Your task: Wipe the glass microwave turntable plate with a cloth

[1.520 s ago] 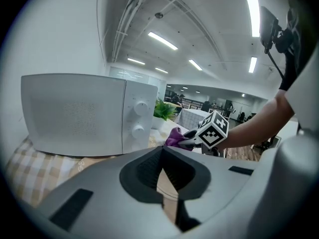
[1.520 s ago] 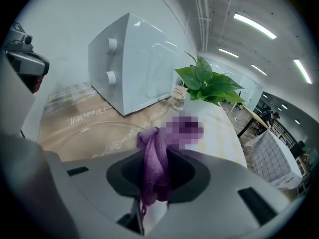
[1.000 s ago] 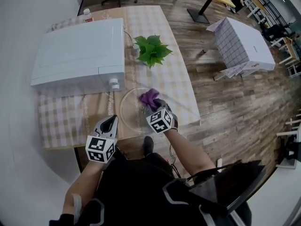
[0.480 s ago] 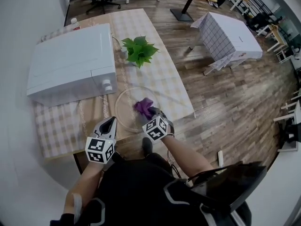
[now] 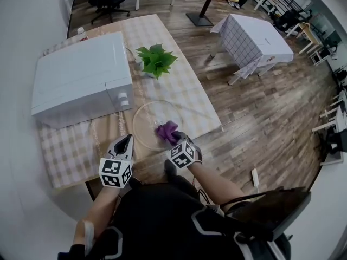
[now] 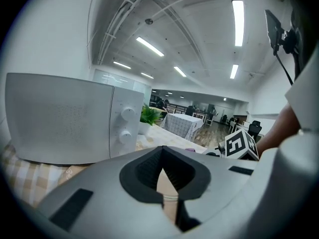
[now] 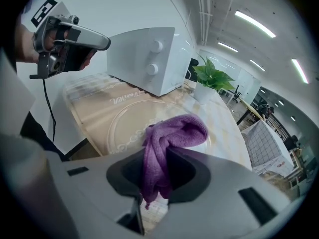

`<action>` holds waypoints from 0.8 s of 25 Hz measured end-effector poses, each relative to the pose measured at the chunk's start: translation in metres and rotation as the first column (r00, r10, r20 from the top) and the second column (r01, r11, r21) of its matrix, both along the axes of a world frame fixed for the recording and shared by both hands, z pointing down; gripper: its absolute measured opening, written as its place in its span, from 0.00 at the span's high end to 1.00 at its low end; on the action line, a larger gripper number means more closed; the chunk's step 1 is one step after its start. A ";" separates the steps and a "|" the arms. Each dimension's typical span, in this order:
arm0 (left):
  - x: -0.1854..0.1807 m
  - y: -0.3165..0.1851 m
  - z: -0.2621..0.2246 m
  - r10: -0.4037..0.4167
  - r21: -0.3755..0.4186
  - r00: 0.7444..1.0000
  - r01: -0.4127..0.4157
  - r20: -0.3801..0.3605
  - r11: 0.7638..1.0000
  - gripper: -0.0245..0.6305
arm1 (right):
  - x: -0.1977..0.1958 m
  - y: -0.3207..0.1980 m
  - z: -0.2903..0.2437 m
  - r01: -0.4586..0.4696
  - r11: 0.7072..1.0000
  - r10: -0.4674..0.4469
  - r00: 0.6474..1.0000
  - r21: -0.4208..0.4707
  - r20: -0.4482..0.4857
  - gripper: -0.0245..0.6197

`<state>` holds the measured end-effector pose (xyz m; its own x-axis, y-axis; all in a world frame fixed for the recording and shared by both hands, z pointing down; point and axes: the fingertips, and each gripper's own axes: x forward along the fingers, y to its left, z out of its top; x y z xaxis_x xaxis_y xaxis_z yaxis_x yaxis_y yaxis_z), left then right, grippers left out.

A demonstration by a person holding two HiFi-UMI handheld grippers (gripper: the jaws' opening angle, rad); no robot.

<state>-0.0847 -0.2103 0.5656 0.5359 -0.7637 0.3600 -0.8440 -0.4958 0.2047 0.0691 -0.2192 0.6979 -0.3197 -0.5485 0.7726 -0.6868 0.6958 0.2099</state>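
Where the purple cloth [image 5: 166,129] sat near one o'clock on the glass turntable plate [image 5: 143,121] a second ago, it now lies at about four o'clock, close to the rim nearest the person. It has been dragged across the glass toward the table edge. That reads as one wiping pass nearly done on the right side of the plate; the left half, from seven round to eleven o'clock, looks as though it has yet to be covered.

The right gripper [image 5: 174,138] has its jaws pinched tight on the cloth. In the right gripper view the cloth [image 7: 172,133] bunches up out of the grip as a soft, napped wad and folds forward onto the plate [image 7: 127,121]. The left gripper [image 5: 126,141] hovers off the plate at about eight o'clock, over the table's near edge. Its jaws are pressed together with nothing between them, so it is not steadying the plate.

The plate is a clear, shallow disc with a raised rim and a faint moulded pattern, resting flat on a beige runner over a checked tablecloth [image 5: 187,99]. Glass on fabric may slide under a hard pull — a judgement, not something seen. At eleven o'clock stands the white boxy microwave [image 5: 81,75] with two round knobs, and at twelve a small leafy green plant [image 5: 156,59].
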 end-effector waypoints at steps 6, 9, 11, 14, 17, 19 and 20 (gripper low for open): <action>-0.007 0.003 -0.002 0.040 0.003 0.999 -0.040 -0.003 0.999 0.96 | 0.000 0.019 -0.001 -0.026 1.000 0.026 0.999 -0.011 -0.020 0.82; -0.015 0.007 -0.001 0.054 0.002 0.999 -0.054 -0.002 0.999 0.96 | -0.001 0.026 -0.002 -0.058 0.998 0.058 0.998 -0.026 -0.017 0.82; -0.021 0.010 0.000 0.064 0.002 0.998 -0.064 0.001 0.998 0.96 | -0.001 0.029 -0.005 -0.086 0.996 0.086 0.996 -0.032 -0.013 0.82; -0.029 0.013 0.001 0.082 0.005 0.997 -0.082 0.001 0.997 0.96 | -0.004 0.027 -0.015 -0.127 0.992 0.128 0.992 -0.026 0.005 0.82; -0.033 0.013 0.000 0.088 0.007 0.996 -0.088 -0.010 0.996 0.96 | -0.008 0.016 -0.032 -0.172 0.985 0.172 0.983 -0.010 0.056 0.82; -0.034 0.013 -0.002 0.085 0.010 0.996 -0.085 -0.022 0.996 0.96 | -0.014 0.005 -0.045 -0.183 0.983 0.182 0.979 0.006 0.089 0.82; -0.034 0.012 -0.004 0.086 0.013 0.996 -0.086 -0.026 0.996 0.96 | -0.018 -0.002 -0.050 -0.180 0.984 0.178 0.979 0.016 0.098 0.82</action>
<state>-0.1187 -0.1983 0.5620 0.6089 -0.7187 0.3357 -0.7926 -0.5687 0.2201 0.0516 -0.2216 0.6477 -0.2867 -0.6221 0.7285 -0.8174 0.5555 0.1526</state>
